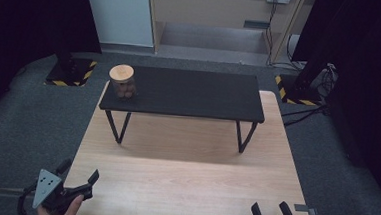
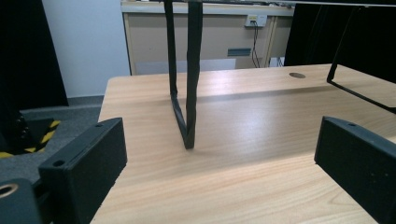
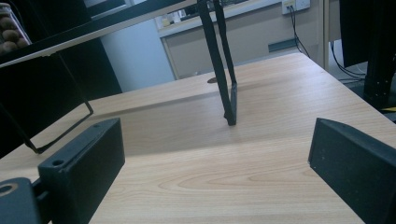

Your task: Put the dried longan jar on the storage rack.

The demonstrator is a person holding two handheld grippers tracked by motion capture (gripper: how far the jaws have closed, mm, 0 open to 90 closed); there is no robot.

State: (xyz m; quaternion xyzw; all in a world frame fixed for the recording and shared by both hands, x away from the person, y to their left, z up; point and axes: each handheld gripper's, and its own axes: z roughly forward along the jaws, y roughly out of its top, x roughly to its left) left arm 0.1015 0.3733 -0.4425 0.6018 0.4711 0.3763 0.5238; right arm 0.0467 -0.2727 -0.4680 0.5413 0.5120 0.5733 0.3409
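We hold the left gripper (image 1: 80, 177) at the near left corner of the wooden bench (image 1: 183, 187), its jaws spread wide with nothing between them. Our right gripper (image 1: 271, 211) sits at the near right edge, jaws also spread and empty. Beyond both, a low black shelf (image 1: 189, 95) stands on thin legs across the far half of the bench. On the shelf's left end stands a jar (image 1: 122, 82) with a wooden lid, holding small brown round things.
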